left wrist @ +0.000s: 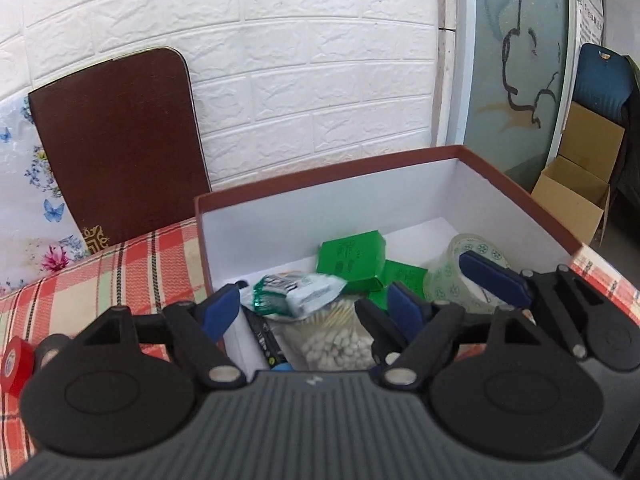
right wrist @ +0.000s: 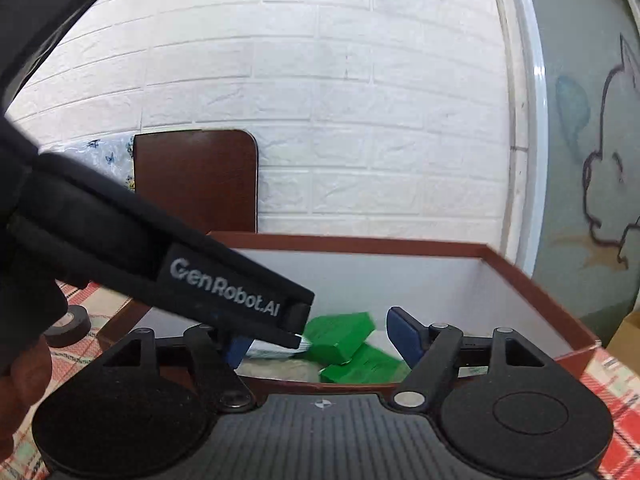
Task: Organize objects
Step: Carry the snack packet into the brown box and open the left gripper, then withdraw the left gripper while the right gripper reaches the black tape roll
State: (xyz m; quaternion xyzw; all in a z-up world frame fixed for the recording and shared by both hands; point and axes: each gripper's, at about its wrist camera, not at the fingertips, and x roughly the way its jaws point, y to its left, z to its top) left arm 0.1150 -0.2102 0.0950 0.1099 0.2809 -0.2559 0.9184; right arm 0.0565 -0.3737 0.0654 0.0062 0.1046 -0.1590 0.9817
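A brown-rimmed box (left wrist: 400, 159) with a white inside holds two green packets (left wrist: 352, 258), a clear tape roll (left wrist: 448, 268), a white-and-green sachet (left wrist: 298, 294) and a bag of cotton swabs (left wrist: 336, 340). My left gripper (left wrist: 312, 310) hangs open over the box's near left part, with nothing between its fingers. In the right wrist view my right gripper (right wrist: 320, 342) is open too, at the near wall of the box (right wrist: 360, 246), facing the green packets (right wrist: 340, 334). The left gripper's black body (right wrist: 224, 284) crosses in front of the right gripper's left finger.
A red tape roll (left wrist: 16, 360) and a black tape roll (left wrist: 50, 350) lie on the plaid cloth left of the box. A brown board (left wrist: 120, 152) leans on the white brick wall. An open cardboard box (left wrist: 576, 196) stands at far right. A hand (right wrist: 20, 380) shows at the left edge.
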